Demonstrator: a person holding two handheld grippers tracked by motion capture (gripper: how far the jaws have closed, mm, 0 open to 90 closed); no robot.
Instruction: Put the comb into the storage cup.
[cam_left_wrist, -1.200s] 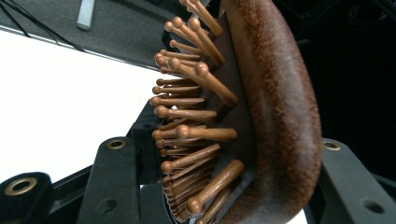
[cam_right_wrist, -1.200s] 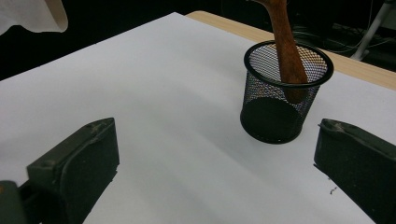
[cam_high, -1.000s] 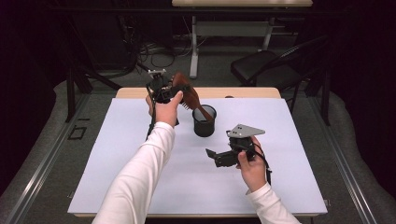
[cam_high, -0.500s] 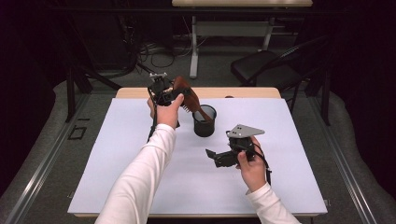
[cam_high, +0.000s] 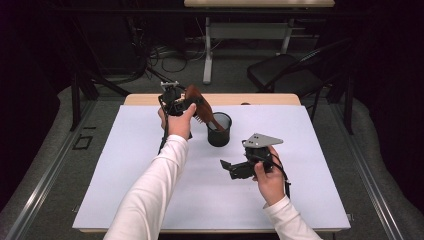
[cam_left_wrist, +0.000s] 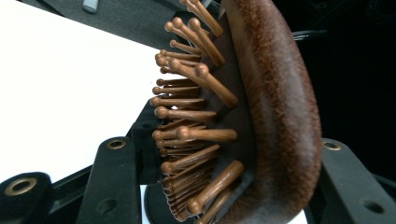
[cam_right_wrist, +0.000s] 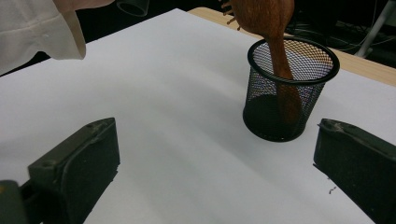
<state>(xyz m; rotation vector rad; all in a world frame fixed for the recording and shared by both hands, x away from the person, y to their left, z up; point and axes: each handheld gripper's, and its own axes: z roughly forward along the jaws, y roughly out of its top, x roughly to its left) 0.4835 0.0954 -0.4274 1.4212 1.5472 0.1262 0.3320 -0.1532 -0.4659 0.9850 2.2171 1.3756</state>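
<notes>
A brown wooden hairbrush (cam_high: 199, 106) leans with its handle down inside a black mesh cup (cam_high: 219, 129) near the table's far middle. My left gripper (cam_high: 181, 104) is shut on the brush head, held above and left of the cup. In the left gripper view the brush head (cam_left_wrist: 261, 112) and its round-tipped bristles sit between the two black jaws. The right gripper view has the cup (cam_right_wrist: 289, 100) ahead with the handle (cam_right_wrist: 282, 70) reaching its bottom. My right gripper (cam_high: 227, 167) rests open on the table, right of centre, nothing between its jaws.
The white table top (cam_high: 125, 165) has a wooden strip (cam_high: 260, 99) along its far edge. Beyond it stand a black chair (cam_high: 290, 72) and a desk frame (cam_high: 250, 30). A white sleeve (cam_high: 150, 195) crosses the near left of the table.
The left hand has shifted slightly, tilting the brush a little in the cup. The right gripper has not moved.
</notes>
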